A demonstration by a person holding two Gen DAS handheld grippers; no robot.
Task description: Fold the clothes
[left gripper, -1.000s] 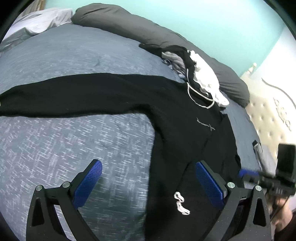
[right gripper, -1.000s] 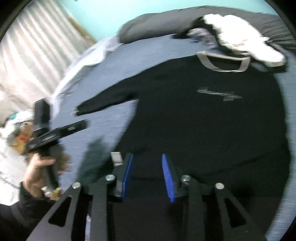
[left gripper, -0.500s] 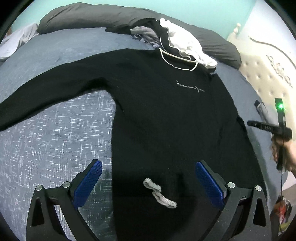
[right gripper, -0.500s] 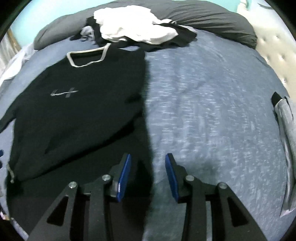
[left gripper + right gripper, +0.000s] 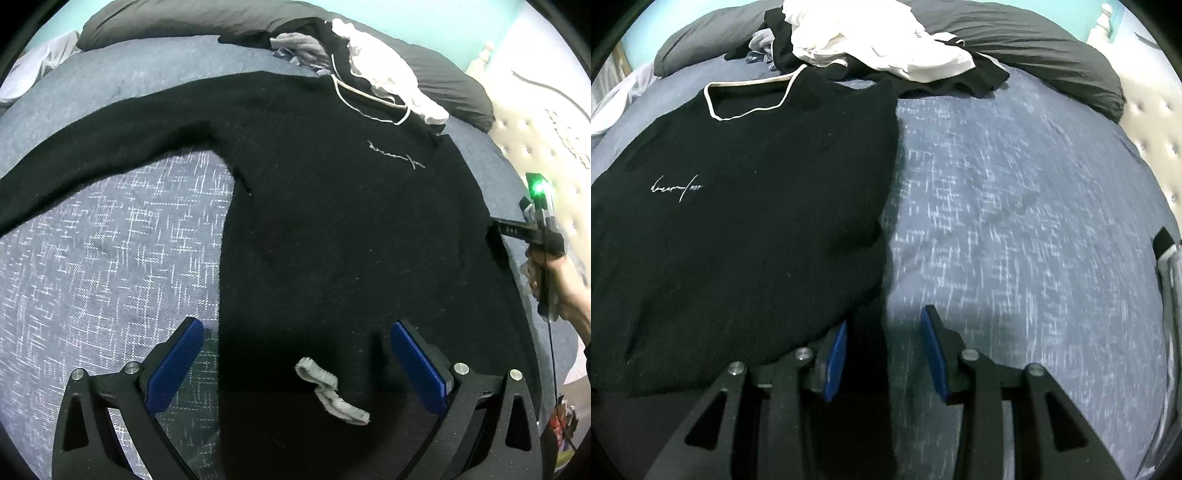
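Observation:
A black sweater (image 5: 332, 229) with a pale neck trim and small script lettering lies flat on the blue-grey bedcover (image 5: 110, 258), one sleeve (image 5: 92, 147) stretched out to the left. My left gripper (image 5: 297, 326) hangs open and wide above the hem, with a small grey-white strip (image 5: 328, 387) lying on the cloth between its fingers. At the sweater's (image 5: 738, 206) right edge, my right gripper (image 5: 885, 317) is open with a narrower gap. That black edge runs between its blue pads, which do not press on it. The left wrist view also shows the right gripper (image 5: 496, 240), held by a hand (image 5: 557, 280).
A heap of white and black clothes (image 5: 879, 40) lies past the sweater's collar, in front of a long dark grey pillow (image 5: 1052, 51). A tufted cream headboard (image 5: 1156, 122) borders the right side. A grey item (image 5: 1169, 266) sits at the bed's right edge.
Both grippers have sunk toward the bed. The right one swung from over the sweater's chest to its right edge. The left one moved from the sleeve side to over the hem.

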